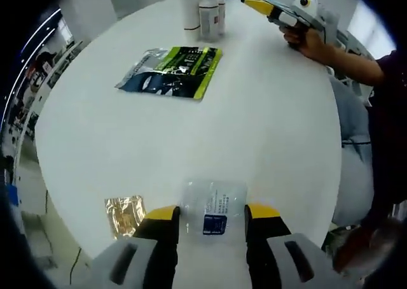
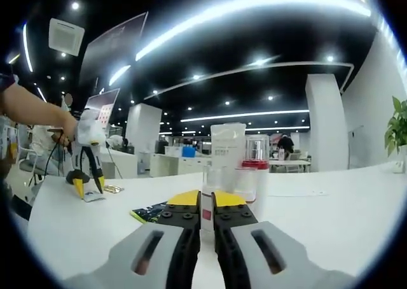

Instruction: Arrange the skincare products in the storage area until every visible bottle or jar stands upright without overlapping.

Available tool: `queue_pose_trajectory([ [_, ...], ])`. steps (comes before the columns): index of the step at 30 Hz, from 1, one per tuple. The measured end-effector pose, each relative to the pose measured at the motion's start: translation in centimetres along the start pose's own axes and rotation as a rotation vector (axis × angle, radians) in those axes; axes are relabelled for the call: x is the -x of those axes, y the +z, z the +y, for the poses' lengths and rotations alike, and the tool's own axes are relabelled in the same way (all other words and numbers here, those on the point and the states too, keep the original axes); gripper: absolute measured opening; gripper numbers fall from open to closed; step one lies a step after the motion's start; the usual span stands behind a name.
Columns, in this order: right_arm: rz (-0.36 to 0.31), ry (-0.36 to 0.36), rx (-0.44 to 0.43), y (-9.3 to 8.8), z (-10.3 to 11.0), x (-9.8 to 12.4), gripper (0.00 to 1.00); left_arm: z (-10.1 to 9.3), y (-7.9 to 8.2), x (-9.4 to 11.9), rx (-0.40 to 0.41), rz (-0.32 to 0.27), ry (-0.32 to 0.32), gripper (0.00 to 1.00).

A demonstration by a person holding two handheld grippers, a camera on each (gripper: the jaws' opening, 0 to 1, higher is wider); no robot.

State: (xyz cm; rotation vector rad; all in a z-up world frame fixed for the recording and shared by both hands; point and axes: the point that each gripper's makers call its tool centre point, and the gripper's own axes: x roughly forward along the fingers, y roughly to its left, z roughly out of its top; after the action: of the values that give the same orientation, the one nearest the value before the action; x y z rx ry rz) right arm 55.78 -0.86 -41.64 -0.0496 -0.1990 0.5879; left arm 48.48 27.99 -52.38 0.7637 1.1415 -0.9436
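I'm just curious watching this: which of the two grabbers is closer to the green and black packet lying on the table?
Right. The right gripper hovers by the bottles just beyond the green and black packet; the left gripper sits at the table's opposite side, around a small clear sachet.

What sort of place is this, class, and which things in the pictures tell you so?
Probably a large open-plan office or showroom: long ceiling light strips, a broad white pillar, and desks stretching behind the round white table.
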Motion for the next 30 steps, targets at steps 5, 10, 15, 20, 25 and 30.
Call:
queue_pose_trajectory([
  [5,0.0,0.0,-0.001,-0.1,-0.1,-0.1,0.05,0.3,0.5,0.5,-0.039,0.019,0.017,0.42],
  [10,0.001,-0.001,-0.002,-0.1,-0.1,-0.1,0.05,1.3,1.3,1.2,-0.097,0.04,0.044,0.42],
  [15,-0.006,0.009,-0.004,0.1,0.1,0.0,0.03,3.3,2.6,1.3,-0.128,0.065,0.058,0.42],
  [20,-0.014,0.045,0.009,0.3,1.0,-0.1,0.03,5.2,3.8,1.1,-0.177,0.119,0.082,0.42],
  [25,-0.006,0.055,0.009,0.2,1.2,-0.2,0.03,7.1,5.6,0.9,-0.199,0.144,0.089,0.42],
  [30,-0.003,0.064,0.006,0.1,1.4,-0.2,0.02,9.0,6.9,0.4,-0.218,0.16,0.112,0.42],
])
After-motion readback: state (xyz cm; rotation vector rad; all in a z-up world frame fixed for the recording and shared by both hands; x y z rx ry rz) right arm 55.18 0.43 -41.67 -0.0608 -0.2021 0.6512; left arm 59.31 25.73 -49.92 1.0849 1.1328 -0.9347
